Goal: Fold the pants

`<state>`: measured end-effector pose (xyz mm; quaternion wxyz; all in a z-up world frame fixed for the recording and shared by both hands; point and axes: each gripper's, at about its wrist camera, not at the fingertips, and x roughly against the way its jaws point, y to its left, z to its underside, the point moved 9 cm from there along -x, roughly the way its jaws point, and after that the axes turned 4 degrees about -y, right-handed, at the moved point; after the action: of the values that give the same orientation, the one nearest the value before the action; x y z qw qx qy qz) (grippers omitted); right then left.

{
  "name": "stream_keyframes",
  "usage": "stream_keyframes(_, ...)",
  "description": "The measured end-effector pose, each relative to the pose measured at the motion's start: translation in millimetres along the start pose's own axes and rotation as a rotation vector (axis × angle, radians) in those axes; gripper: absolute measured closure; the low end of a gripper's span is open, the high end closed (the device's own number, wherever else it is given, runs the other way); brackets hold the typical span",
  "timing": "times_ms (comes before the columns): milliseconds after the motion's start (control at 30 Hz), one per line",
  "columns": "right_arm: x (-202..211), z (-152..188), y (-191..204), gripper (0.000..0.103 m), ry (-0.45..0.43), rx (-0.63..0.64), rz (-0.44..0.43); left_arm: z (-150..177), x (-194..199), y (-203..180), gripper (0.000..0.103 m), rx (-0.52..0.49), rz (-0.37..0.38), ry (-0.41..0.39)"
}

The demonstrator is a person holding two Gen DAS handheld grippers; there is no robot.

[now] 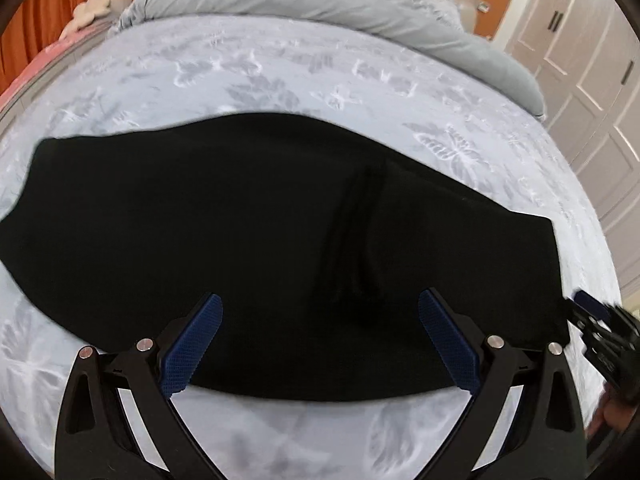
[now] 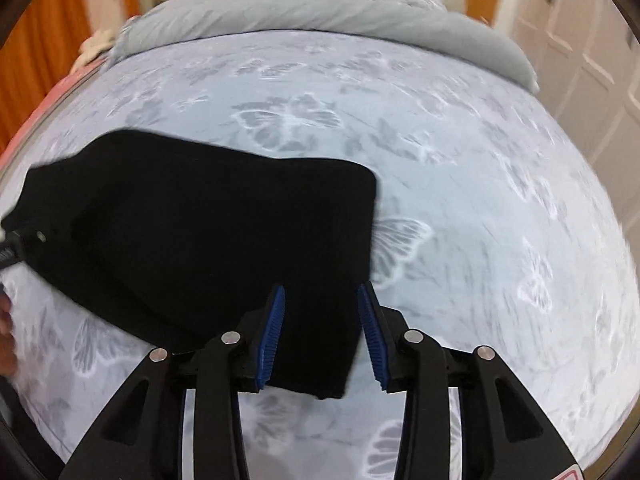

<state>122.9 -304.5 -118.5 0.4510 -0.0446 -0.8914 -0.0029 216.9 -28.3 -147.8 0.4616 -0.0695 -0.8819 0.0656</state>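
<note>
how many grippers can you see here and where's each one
2. The left gripper hangs over the near edge of the black pants, jaws wide apart. The right gripper is at the pants' right end, jaws open with cloth between them. None seems hidden.

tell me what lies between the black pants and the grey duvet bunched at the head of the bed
Only bare butterfly-print sheet lies between the black pants and the grey duvet; both wrist views show it.
</note>
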Motion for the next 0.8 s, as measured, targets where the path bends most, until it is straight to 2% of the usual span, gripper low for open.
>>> stream_keyframes(33,-1.6,-0.9,-6.5,0.052,0.009,-0.034,0.003,0.4,-9.1,-2.0,0.006,0.007,-0.017,0.008)
stream_keyframes(100,-10.4,0.1,-15.7,0.050,0.039,-0.063,0.034,3.8,-27.4,-2.6,0.006,0.019,-0.052,0.040)
stream_keyframes(167,-14.2,1.4,-19.6,0.047,0.053,-0.040,0.080,1.8,-31.4,-5.4,0.005,0.001,-0.080,0.002)
stream_keyframes(200,-14.6,1.3,-19.6,0.042,0.054,-0.026,0.097,1.0,-31.9,-10.4,0.005,-0.030,-0.089,-0.018)
stream_keyframes(267,-12.9,-2.0,-16.8,0.037,0.043,0.001,0.112,1.3,-30.7,-17.5,0.019,-0.064,-0.073,-0.036)
stream_keyframes(300,-13.6,-2.2,-16.0,0.035,0.040,0.010,0.116,0.8,-29.0,-21.2,0.039,-0.071,-0.056,-0.042)
stream_keyframes(333,-12.5,-2.6,-14.3,0.034,0.034,0.025,0.123,-0.1,-26.6,-27.1,0.064,-0.084,-0.025,-0.045)
stream_keyframes(367,-12.2,-3.5,-14.1,0.034,0.031,0.036,0.128,-1.2,-22.8,-32.2,0.071,-0.098,-0.019,-0.050)
stream_keyframes(400,-15.0,-4.9,-13.7,0.034,0.031,0.042,0.130,-2.9,-20.4,-34.1,0.086,-0.106,-0.019,-0.061)
stream_keyframes(633,-14.1,-11.9,-1.7,0.034,0.010,0.046,0.106,-7.6,-11.6,-23.0,0.088,-0.027,0.061,-0.043)
stream_keyframes(800,-13.9,-16.5,7.3,0.033,0.002,0.045,0.102,-0.3,-15.8,-20.5,0.087,-0.026,0.067,-0.013)
